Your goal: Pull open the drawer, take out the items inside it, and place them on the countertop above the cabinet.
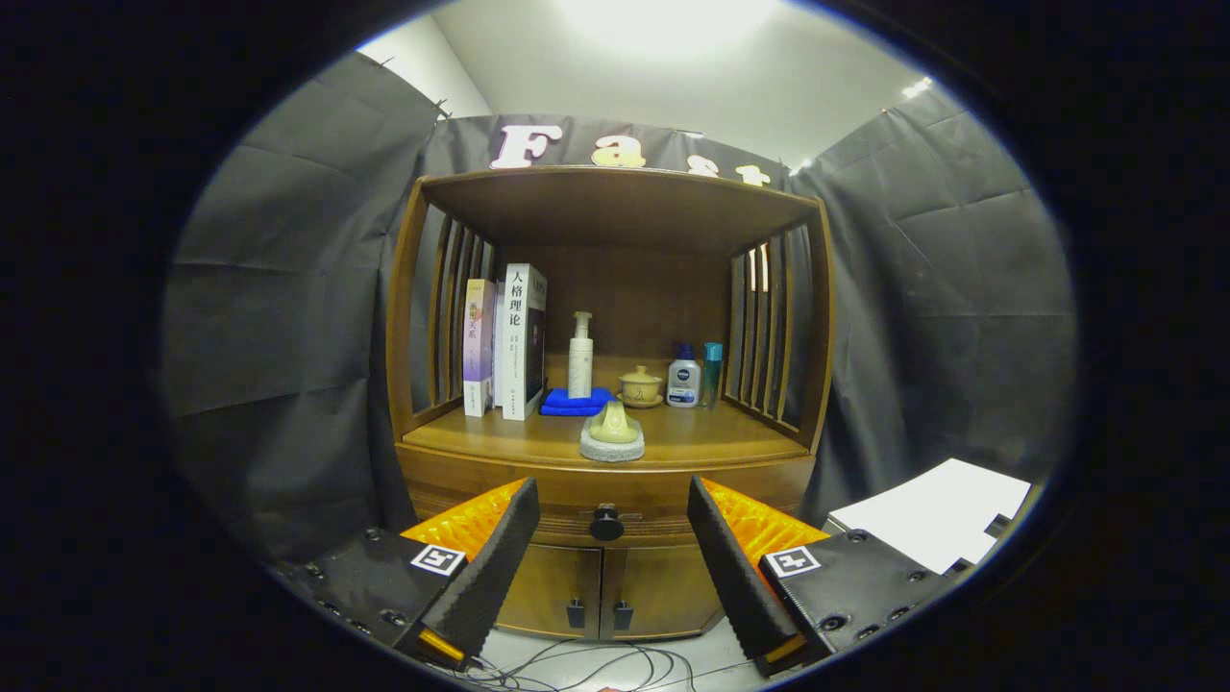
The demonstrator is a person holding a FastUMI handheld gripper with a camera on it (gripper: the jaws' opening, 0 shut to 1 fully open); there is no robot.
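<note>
With my gripper (611,538) spread wide and holding nothing, the shut drawer (605,490) sits just ahead, its knob (606,523) between my fingers, so any grab should close squarely on it.

The tall white book (524,341) standing upright on the wooden cabinet's countertop (538,440) carries the spine title 人格理论. Left of it, the pale pink-and-purple book (478,346) bears lettering too small to read. The square black-and-white markers on the gripper (610,567) carry no legible text.
</note>
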